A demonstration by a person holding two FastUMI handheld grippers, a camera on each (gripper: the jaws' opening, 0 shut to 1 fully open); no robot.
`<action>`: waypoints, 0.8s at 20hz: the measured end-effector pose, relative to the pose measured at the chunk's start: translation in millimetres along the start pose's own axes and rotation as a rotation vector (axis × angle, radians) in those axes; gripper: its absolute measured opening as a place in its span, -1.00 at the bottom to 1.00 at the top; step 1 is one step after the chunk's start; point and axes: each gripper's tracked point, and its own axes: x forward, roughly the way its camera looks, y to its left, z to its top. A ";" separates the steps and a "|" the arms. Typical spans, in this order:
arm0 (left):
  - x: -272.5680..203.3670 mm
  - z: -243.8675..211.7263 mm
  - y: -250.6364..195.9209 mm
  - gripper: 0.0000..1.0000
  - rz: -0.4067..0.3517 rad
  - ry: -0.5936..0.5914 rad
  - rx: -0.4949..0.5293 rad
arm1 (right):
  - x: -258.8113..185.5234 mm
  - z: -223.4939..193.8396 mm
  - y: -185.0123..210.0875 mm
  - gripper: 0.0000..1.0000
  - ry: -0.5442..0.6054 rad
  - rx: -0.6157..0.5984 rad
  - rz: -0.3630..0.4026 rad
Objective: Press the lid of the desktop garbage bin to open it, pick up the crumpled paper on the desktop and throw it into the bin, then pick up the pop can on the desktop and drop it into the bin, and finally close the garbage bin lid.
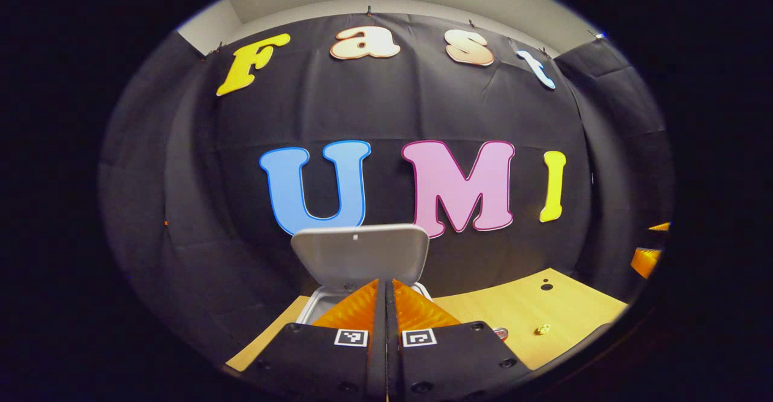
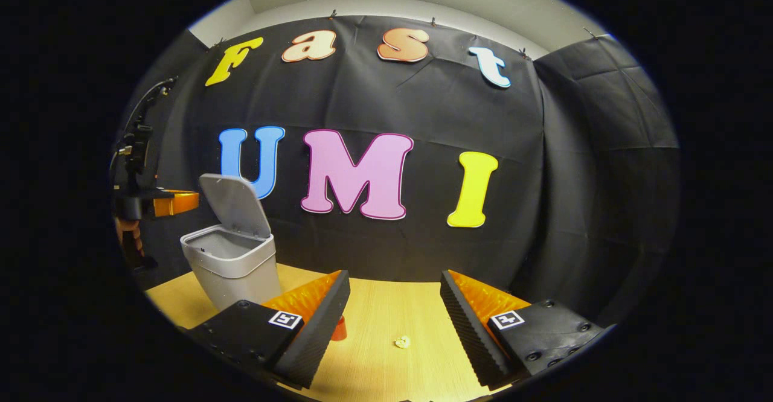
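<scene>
The grey desktop bin (image 2: 232, 266) stands at the left of the wooden table with its lid (image 2: 237, 204) raised upright. In the left gripper view the lid (image 1: 360, 254) rises just beyond my left gripper (image 1: 386, 282), which is shut with nothing between its fingers, above the bin's rim (image 1: 319, 304). My right gripper (image 2: 392, 290) is open over the table. A small crumpled paper (image 2: 402, 342) lies between its fingers, farther out. A red pop can (image 2: 340, 328) peeks out behind its left finger. Paper (image 1: 542, 329) and can top (image 1: 500, 332) lie to the right of the bin.
The wooden table (image 2: 386, 366) ends at the black cloth wall behind. A small dark hole (image 1: 546, 286) marks the tabletop at the right. The left gripper (image 2: 192, 200) hangs beside the lid at the far left of the right gripper view.
</scene>
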 end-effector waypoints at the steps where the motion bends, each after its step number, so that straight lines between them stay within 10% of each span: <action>1: -13.0 3.1 -10.0 -0.85 0.002 -0.013 -0.008 | -3.3 -0.6 -1.0 0.93 0.004 0.006 -0.004; 4: -49.0 6.8 -39.3 -0.63 -0.042 -0.037 -0.042 | -14.5 -2.4 -3.6 0.93 0.009 0.006 -0.017; 9: -86.6 0.5 -82.3 0.89 -0.179 -0.009 -0.032 | -18.9 -25.9 -6.0 0.94 0.061 -0.050 -0.011; 16: -123.2 12.9 -111.3 0.92 -0.263 -0.074 0.066 | 18.5 -93.8 4.7 0.94 0.238 -0.171 0.109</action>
